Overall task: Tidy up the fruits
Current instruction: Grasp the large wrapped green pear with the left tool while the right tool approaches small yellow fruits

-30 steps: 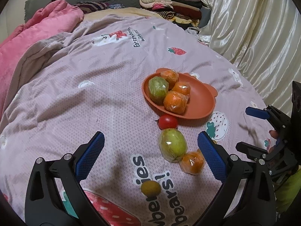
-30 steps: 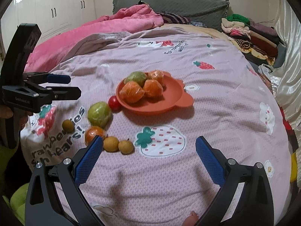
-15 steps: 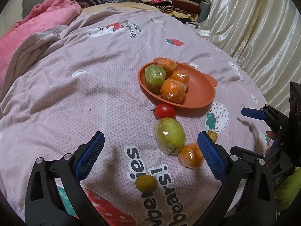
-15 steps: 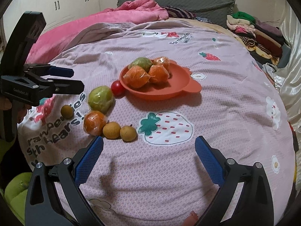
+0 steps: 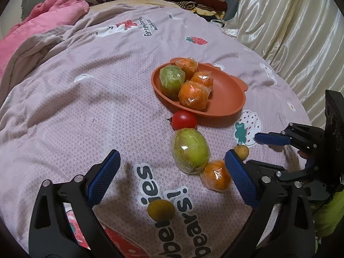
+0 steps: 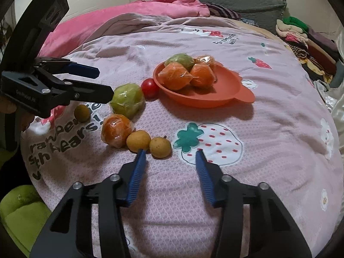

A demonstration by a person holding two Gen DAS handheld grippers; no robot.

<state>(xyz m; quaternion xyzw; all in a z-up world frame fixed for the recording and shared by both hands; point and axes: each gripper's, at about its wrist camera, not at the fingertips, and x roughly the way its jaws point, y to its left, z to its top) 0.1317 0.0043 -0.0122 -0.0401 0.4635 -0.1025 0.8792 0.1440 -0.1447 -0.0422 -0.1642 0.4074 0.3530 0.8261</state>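
4 wrapped fruits in orange plate (image 6: 217,99); 6 loose on bed at 9 o'clock. Both claws wide, empty: left claw (image 5: 172,172), right claw (image 6: 171,161).

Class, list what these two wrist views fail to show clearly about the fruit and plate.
- Left wrist view: one longan is partly behind the left gripper finger; the second is fully hidden.
- Right wrist view: the green fruit on the plate sits behind wrapped oranges.
- Both views: the plate's underside.
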